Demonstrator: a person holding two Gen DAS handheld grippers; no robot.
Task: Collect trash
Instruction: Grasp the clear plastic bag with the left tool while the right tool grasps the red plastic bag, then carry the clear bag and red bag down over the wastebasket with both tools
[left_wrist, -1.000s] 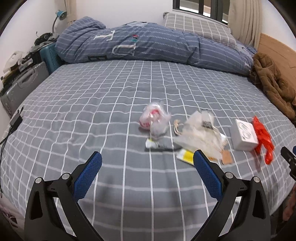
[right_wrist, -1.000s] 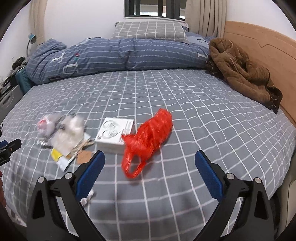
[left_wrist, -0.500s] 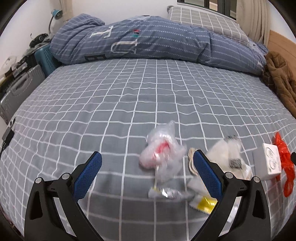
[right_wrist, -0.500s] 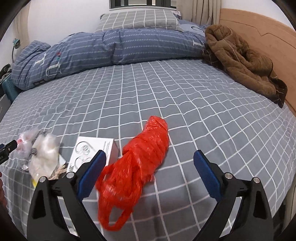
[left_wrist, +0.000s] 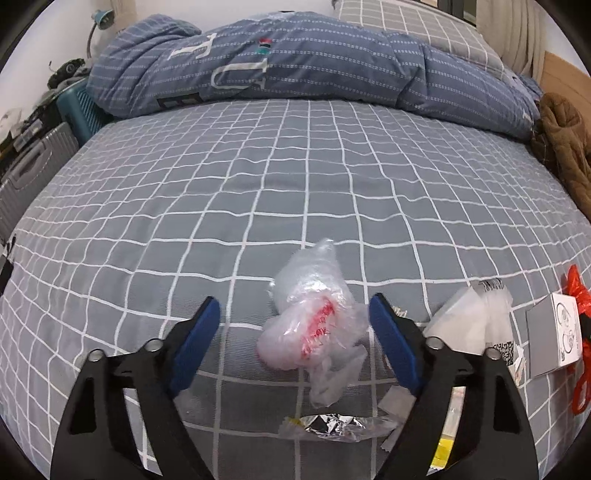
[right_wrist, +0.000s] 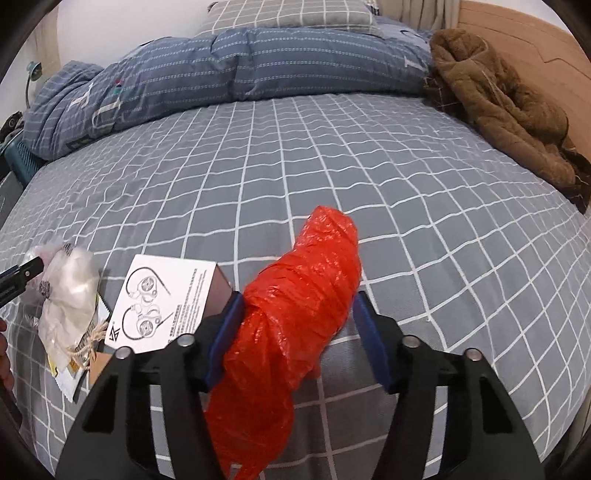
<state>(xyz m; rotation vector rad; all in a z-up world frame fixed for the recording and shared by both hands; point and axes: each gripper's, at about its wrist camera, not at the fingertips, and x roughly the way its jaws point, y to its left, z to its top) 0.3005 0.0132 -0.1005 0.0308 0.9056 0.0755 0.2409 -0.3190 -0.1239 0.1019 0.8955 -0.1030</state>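
Note:
A crumpled clear plastic bag with red print (left_wrist: 314, 325) lies on the grey checked bed, between the open fingers of my left gripper (left_wrist: 295, 339). A foil wrapper (left_wrist: 328, 424) lies just in front of it, and more clear wrappers (left_wrist: 469, 325) and a white earphone box (left_wrist: 554, 339) lie to the right. In the right wrist view a red plastic bag (right_wrist: 303, 314) lies between the fingers of my right gripper (right_wrist: 297, 332), which is open around it, the left pad touching it. The white earphone box (right_wrist: 162, 302) and the clear wrappers (right_wrist: 70, 295) lie to its left.
A rolled blue duvet (left_wrist: 295, 62) and a grey pillow (right_wrist: 291, 14) lie at the head of the bed. A brown coat (right_wrist: 506, 107) lies along the wooden headboard on the right. Suitcases (left_wrist: 29, 173) stand beside the bed on the left.
Both grippers have moved forward and down. The left one now straddles the clear bag with red print. The right one now straddles the red bag, with its fingers closer together.

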